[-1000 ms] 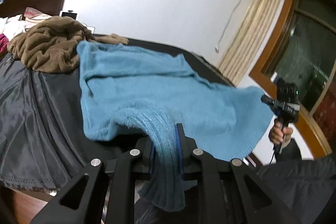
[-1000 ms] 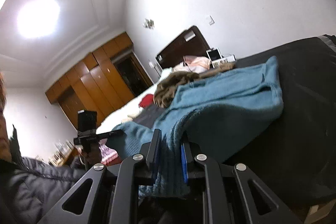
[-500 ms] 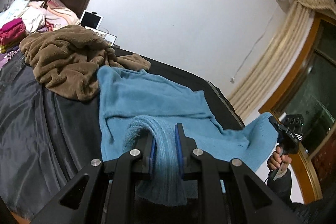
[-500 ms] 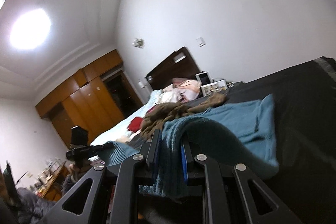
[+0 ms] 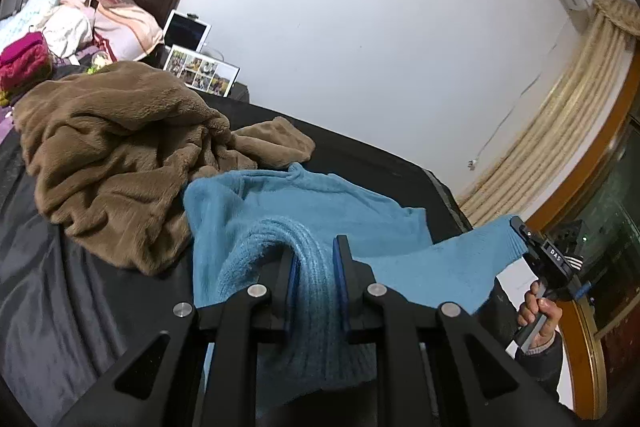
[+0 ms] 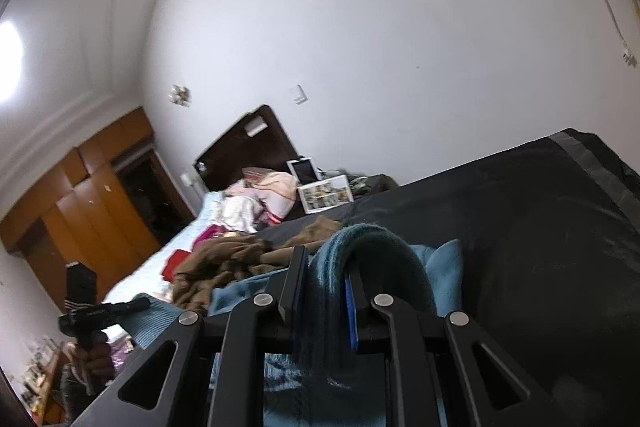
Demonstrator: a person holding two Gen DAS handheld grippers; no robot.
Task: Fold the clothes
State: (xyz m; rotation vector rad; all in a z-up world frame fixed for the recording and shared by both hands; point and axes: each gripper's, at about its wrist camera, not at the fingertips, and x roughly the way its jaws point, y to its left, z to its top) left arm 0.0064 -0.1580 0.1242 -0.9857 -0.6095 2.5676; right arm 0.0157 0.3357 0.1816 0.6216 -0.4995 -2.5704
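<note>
I see the black bedcover [image 5: 60, 291] under everything. On it lies a brown fleece heap [image 5: 120, 155], and just beside it my blue sweater [image 5: 320, 203], its far part on the bed, its near edge lifted. My left gripper [image 5: 316, 275] pinches 1 ribbed corner; my right gripper [image 6: 326, 283] pinches the other.
</note>
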